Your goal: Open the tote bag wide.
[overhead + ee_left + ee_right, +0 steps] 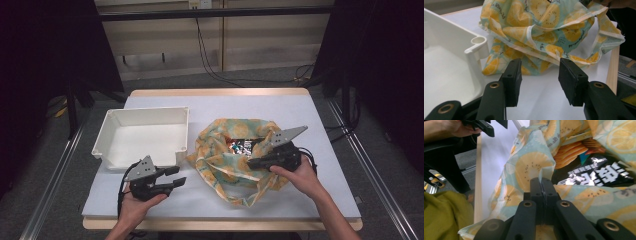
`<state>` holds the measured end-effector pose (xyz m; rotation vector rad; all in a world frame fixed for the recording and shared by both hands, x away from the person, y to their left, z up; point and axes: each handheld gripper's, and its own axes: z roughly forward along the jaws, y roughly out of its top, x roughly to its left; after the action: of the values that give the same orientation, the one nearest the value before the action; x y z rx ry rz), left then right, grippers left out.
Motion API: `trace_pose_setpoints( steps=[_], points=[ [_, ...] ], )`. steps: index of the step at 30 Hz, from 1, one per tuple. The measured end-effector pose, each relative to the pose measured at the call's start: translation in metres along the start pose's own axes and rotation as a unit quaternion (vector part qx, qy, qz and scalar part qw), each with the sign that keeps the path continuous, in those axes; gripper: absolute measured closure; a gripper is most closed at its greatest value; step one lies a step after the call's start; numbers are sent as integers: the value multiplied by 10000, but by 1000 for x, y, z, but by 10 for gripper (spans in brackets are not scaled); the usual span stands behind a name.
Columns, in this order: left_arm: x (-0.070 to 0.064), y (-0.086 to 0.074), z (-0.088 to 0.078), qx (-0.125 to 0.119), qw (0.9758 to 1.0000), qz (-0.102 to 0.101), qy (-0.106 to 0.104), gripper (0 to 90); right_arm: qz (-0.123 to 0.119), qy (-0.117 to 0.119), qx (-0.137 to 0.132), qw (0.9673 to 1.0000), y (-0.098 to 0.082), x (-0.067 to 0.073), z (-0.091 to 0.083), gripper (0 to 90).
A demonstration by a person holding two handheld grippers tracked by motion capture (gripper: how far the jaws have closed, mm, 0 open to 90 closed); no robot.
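Note:
A fabric bag (220, 160) printed with lemon slices lies crumpled on the table, its mouth open toward the back. Inside it lies a dark snack packet (242, 146), whose black and orange print shows in the right gripper view (596, 173). My right gripper (251, 162) sits at the bag's right rim, its jaws pressed together on a fold of the bag (531, 167). My left gripper (176, 176) hovers left of the bag, near the front corner of a white plastic tub (145, 137). Its jaws stand open and nothing is between them (540, 72); the bag (544, 30) lies just beyond.
The tub's corner post (477, 42) is close to my left jaw. The table (280, 107) has a white top with a wooden front edge (225, 224). Dark curtains and cables lie beyond the table's far side.

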<state>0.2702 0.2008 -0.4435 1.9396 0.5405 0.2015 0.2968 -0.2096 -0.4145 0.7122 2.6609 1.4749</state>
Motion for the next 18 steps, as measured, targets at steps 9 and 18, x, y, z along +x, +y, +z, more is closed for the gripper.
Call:
trace_pose_setpoints(
  steps=[9,18],
  points=[
    [-6,8,7,17,9999,121,-92,546,-47,94,-49,9999,-12,16,-3,859],
    [-8,-1,9,234,9996,159,-10,523,23,185,104,9998,-34,28,-8,881]
  ],
)
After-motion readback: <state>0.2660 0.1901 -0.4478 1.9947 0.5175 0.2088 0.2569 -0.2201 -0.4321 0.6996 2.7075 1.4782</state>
